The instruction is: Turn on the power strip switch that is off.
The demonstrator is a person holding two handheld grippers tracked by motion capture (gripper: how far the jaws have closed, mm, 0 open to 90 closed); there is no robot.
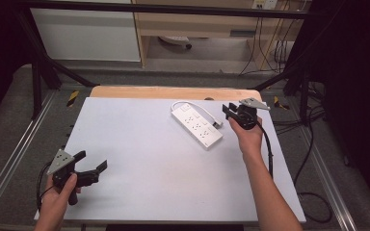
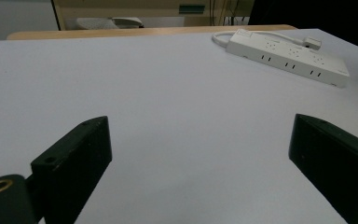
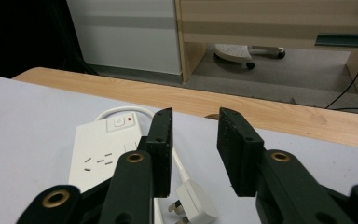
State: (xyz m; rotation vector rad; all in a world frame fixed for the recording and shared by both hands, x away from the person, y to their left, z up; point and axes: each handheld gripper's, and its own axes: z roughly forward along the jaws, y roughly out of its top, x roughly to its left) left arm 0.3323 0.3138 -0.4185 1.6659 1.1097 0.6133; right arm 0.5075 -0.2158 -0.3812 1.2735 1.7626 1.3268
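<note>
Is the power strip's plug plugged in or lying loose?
Loose: the plug lies on the table beside the power strip, prongs bare.

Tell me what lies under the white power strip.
The power strip lies flat on the white sheet that covers the wooden table. Its cable loops beside it to the plug. Anything beneath its body is hidden.

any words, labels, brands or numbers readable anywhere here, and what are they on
None can be read.
Power strip: no print made out; its switch bears only a small symbol and a red light.
Plug: no marking seen.
Label on the shelf behind the table: too blurred to read.
</note>
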